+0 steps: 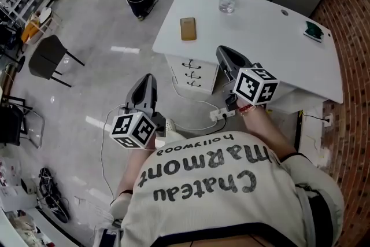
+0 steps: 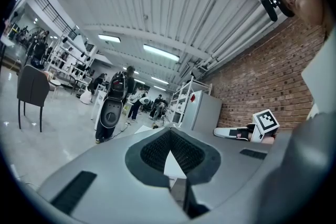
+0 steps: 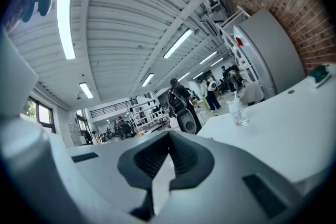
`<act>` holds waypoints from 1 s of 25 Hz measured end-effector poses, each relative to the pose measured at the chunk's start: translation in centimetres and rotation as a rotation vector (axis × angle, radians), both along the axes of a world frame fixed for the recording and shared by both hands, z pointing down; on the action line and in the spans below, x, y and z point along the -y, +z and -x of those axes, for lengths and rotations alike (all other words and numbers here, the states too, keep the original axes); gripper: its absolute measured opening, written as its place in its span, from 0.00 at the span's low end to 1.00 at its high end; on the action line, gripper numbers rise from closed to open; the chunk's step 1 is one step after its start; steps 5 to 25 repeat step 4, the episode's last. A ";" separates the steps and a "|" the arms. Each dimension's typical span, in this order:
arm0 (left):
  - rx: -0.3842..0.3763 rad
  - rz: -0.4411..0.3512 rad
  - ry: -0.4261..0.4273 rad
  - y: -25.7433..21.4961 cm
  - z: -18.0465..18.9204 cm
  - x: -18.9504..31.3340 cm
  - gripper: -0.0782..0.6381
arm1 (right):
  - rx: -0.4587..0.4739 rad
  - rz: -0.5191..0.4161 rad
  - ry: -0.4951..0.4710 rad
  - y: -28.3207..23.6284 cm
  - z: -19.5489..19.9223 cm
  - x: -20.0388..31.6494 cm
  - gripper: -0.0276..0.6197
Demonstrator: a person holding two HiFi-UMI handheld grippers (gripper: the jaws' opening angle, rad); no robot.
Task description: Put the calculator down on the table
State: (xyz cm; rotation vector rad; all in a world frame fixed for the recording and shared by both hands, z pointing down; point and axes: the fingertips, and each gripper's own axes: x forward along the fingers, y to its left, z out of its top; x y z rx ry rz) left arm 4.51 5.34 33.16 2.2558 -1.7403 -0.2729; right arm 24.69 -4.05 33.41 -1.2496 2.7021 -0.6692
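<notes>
A flat tan rectangular object (image 1: 188, 28), which may be the calculator, lies on the white table (image 1: 254, 32) near its left end. Both grippers hang in the air in front of the table, well short of that object. My left gripper (image 1: 145, 88) is over the floor, jaws shut with nothing between them; its own view shows the closed jaws (image 2: 169, 135). My right gripper (image 1: 230, 59) is beside the table's front edge, also shut and empty, seen closed in its own view (image 3: 169, 138). The right gripper's marker cube (image 2: 265, 122) shows in the left gripper view.
A clear bottle (image 1: 227, 2) stands at the table's far side and a green item (image 1: 314, 30) lies at its right end. Under the table stands a white drawer unit (image 1: 193, 72), with a power strip (image 1: 222, 114) on the floor. A black chair (image 1: 49, 58) stands to the left.
</notes>
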 end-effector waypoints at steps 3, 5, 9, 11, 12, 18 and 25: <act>-0.002 0.006 -0.005 0.4 0.4 0.2 0.11 | 0.001 0.005 -0.003 0.4 0.3 0.3 0.03; -0.002 0.008 -0.006 0.5 0.5 0.3 0.11 | 0.000 0.006 -0.003 0.5 0.4 0.4 0.03; -0.002 0.008 -0.006 0.5 0.5 0.3 0.11 | 0.000 0.006 -0.003 0.5 0.4 0.4 0.03; -0.002 0.008 -0.006 0.5 0.5 0.3 0.11 | 0.000 0.006 -0.003 0.5 0.4 0.4 0.03; -0.002 0.008 -0.006 0.5 0.5 0.3 0.11 | 0.000 0.006 -0.003 0.5 0.4 0.4 0.03; -0.002 0.008 -0.006 0.5 0.5 0.3 0.11 | 0.000 0.006 -0.003 0.5 0.4 0.4 0.03; -0.002 0.008 -0.006 0.5 0.5 0.3 0.11 | 0.000 0.006 -0.003 0.5 0.4 0.4 0.03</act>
